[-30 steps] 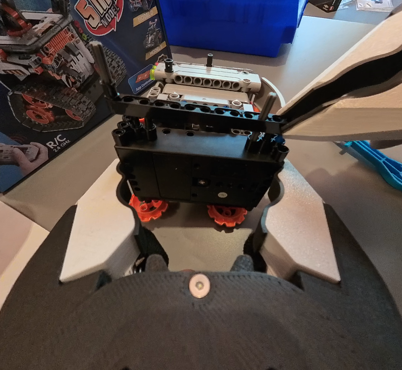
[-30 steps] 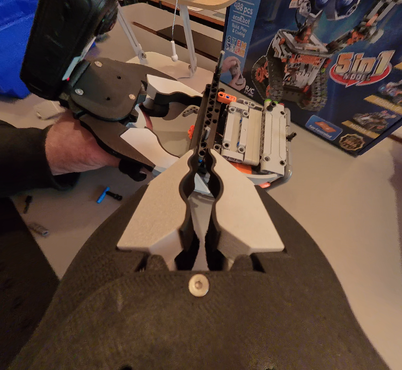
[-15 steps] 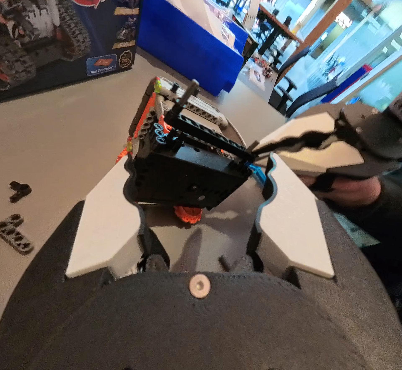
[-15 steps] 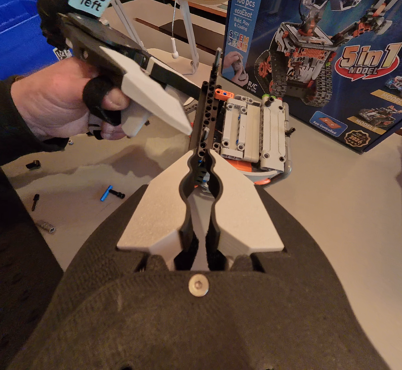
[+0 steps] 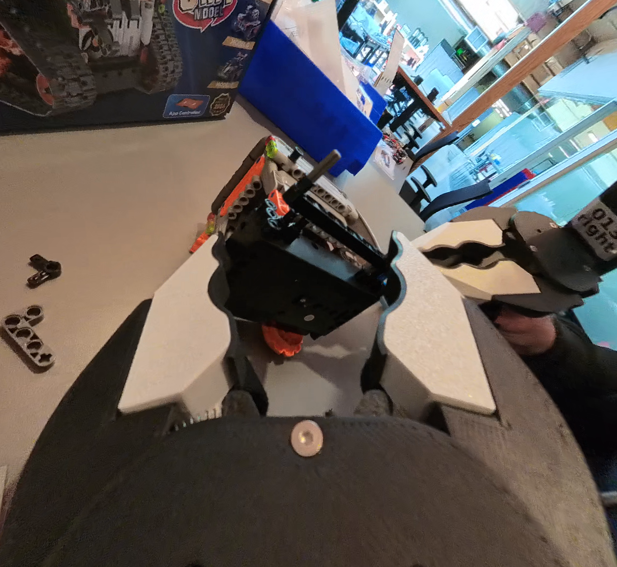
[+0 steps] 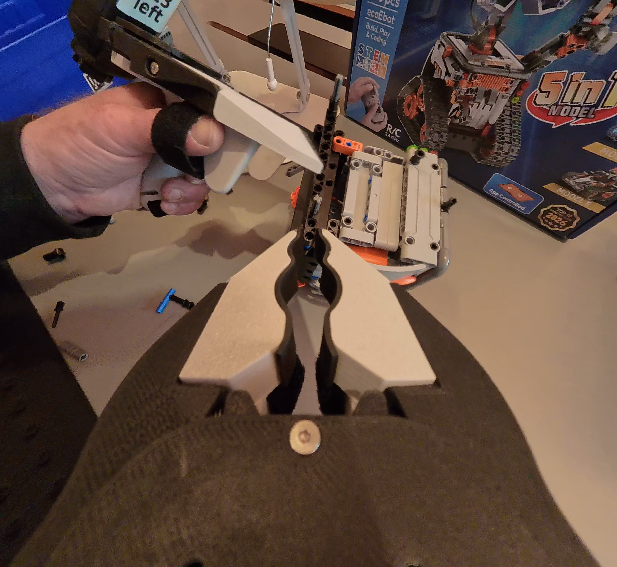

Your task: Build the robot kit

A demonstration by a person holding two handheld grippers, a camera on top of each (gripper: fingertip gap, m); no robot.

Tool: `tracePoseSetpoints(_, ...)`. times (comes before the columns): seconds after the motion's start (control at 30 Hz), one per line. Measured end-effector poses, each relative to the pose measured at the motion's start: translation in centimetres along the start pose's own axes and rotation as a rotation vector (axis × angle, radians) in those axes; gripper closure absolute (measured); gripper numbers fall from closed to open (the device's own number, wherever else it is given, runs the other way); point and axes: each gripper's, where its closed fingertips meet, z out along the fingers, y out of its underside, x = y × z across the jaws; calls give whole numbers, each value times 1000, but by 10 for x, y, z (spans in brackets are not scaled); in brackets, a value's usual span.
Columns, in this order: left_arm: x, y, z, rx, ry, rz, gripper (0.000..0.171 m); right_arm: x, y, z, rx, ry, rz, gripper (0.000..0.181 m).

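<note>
toy box point(image 5: 110, 33), blue bin point(image 5: 300, 97), loose beam point(image 5: 25, 337)

This looks like a workshop or maker lab inside an open office hall. The pale grey worktable point(image 5: 110, 204) carries loose black building-kit parts point(image 5: 26, 339), small pins point(image 6: 175, 300) and a half-built brick model point(image 6: 384, 204). Behind the model on that table stands a large printed toy-kit box point(image 6: 500, 67) picturing a tracked robot, and beside the box a blue storage bin point(image 5: 300, 97) with clear bags inside. Beyond the table, past the bin, stand more desks point(image 5: 417, 97), dark office chairs point(image 5: 444, 197), cluttered shelving and long glass partitions with wooden rails point(image 5: 534, 60). A white stand on thin legs point(image 6: 290, 60) rises behind the model.
</note>
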Motion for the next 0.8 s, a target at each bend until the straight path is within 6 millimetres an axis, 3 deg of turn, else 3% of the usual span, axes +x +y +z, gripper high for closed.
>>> tracePoseSetpoints(0.1,-8,1,3,-2,-78,53,88,-1,0,1,-1,2,-6,176)
tracePoseSetpoints(0.43,-10,-1,3,60,-78,78,90,0,-1,3,-33,4,-22,176)
tracePoseSetpoints(0.67,-13,0,4,92,-88,85,93,-1,5,8,-170,-28,-69,175)
tracePoseSetpoints(0.8,-14,0,1,113,-92,90,93,-2,4,9,-132,-37,-67,176)
